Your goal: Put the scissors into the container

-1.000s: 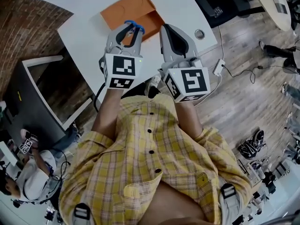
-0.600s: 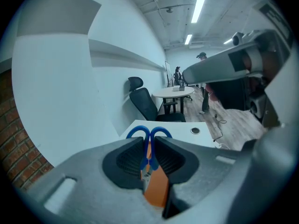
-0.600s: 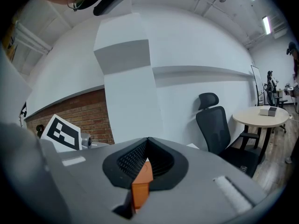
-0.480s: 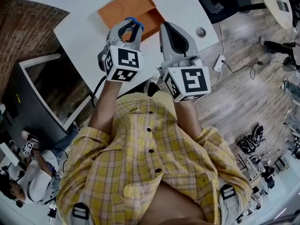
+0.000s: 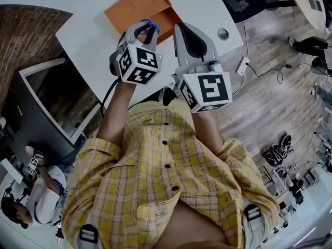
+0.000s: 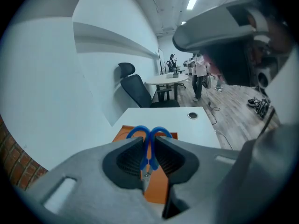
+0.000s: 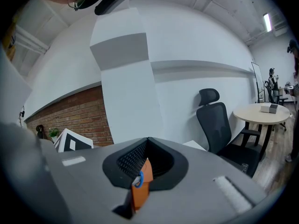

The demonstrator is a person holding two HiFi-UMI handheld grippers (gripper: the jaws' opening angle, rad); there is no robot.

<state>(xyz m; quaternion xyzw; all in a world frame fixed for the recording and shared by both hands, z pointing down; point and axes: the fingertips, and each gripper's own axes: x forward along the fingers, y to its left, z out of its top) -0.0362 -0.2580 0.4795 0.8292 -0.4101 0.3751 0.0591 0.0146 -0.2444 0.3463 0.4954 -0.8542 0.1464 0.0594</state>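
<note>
Clamping the scissors [image 6: 147,153] between its two jaws, the left gripper [image 6: 149,143] is closed down to the thickness of the blue handle shanks. The two blue finger loops project beyond the jaw tips, away from the gripper. The pivot and the metal blades point back toward the gripper body, inside the hollow between the jaws.

In the head view, the left gripper [image 5: 145,32] is raised over the near side of the white table [image 5: 93,32]. The scissors [image 5: 150,25] show at its tips, with the loops over the near edge of the orange container [image 5: 136,7]. In the left gripper view, the container [image 6: 158,188] lies on the table [image 6: 187,127], below and beyond the jaws, directly behind the scissors. The scissors are in the gripper, not in the container. Whether they touch its rim cannot be determined.

The right gripper [image 5: 181,27] is just beside the left one, on its right. Its jaws [image 7: 148,141] meet at the tips and grip nothing. Through the hollow between them, part of the container [image 7: 140,190] and one blue loop are visible.

A round grommet [image 5: 222,33] sits in the table near its right edge.
</note>
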